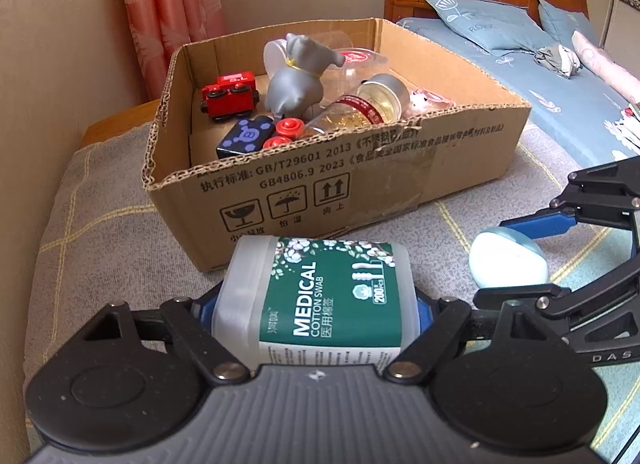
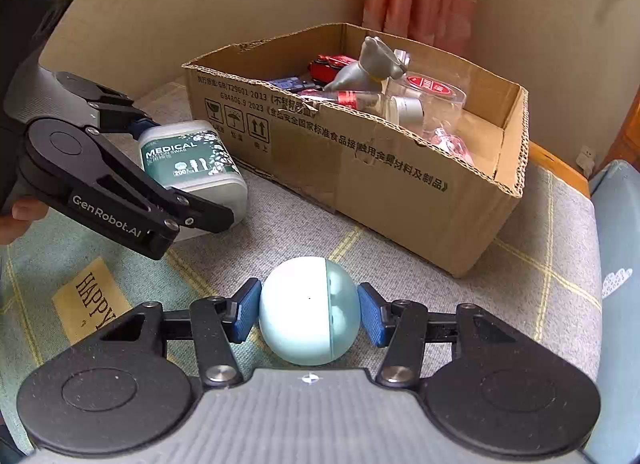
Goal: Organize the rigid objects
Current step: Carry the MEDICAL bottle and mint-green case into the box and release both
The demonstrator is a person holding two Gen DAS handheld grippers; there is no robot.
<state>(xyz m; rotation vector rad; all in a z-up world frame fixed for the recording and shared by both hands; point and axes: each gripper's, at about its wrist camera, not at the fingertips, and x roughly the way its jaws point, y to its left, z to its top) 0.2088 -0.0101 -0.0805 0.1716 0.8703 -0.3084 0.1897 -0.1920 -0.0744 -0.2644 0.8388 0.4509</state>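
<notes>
My left gripper (image 1: 316,312) is shut on a cotton swab box (image 1: 316,296) with a green "MEDICAL COTTON SWAB" label, just in front of the cardboard box (image 1: 360,183). My right gripper (image 2: 308,312) has its blue pads against both sides of a pale blue and white egg-shaped case (image 2: 308,310) resting on the cushion. In the right wrist view the left gripper (image 2: 188,167) and swab box (image 2: 192,163) sit left of the cardboard box (image 2: 400,175). The egg case (image 1: 508,260) shows at the right of the left wrist view.
The cardboard box holds a grey elephant figure (image 1: 296,71), a red toy car (image 1: 230,95), a dark blue block (image 1: 246,137), a glass jar (image 1: 360,107) and clear plastic tubs. A bed with blue pillows (image 1: 480,23) lies at right. A wall and pink curtain (image 1: 172,11) stand behind.
</notes>
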